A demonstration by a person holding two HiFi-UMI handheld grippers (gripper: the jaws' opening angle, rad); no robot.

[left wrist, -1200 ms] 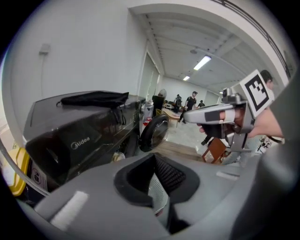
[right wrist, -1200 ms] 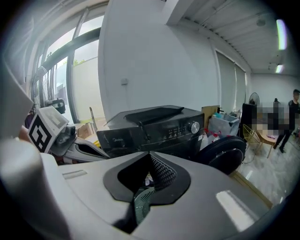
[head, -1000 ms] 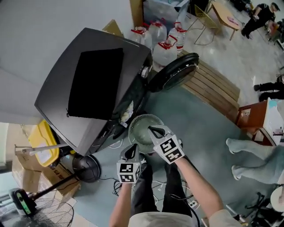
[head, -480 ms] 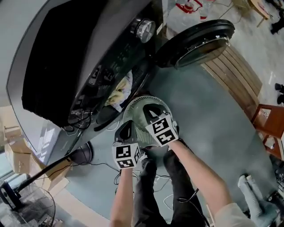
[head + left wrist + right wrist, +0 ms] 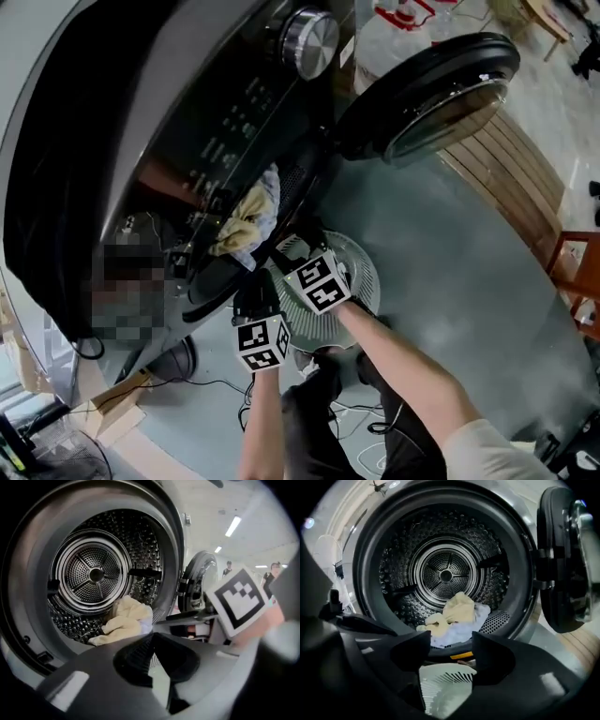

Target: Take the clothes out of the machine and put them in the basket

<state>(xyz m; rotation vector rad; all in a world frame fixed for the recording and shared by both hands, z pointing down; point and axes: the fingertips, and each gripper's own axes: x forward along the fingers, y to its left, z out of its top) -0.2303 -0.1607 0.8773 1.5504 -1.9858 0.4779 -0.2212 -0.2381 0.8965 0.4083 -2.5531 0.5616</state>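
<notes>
Clothes (image 5: pixel 457 616), yellow and white, heaped at drum (image 5: pixel 446 576) lip. Right gripper (image 5: pixel 450 651) empty, jaws opening above basket (image 5: pixel 440 681). Left gripper (image 5: pixel 152 641) seemingly pressed together.

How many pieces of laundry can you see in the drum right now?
2: a yellow cloth low at the front of the drum, and a pale cloth under and right of it. More may be hidden beneath.

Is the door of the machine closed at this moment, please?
No, the door stands swung open to the right, and the clothes show lying in the drum.
</notes>
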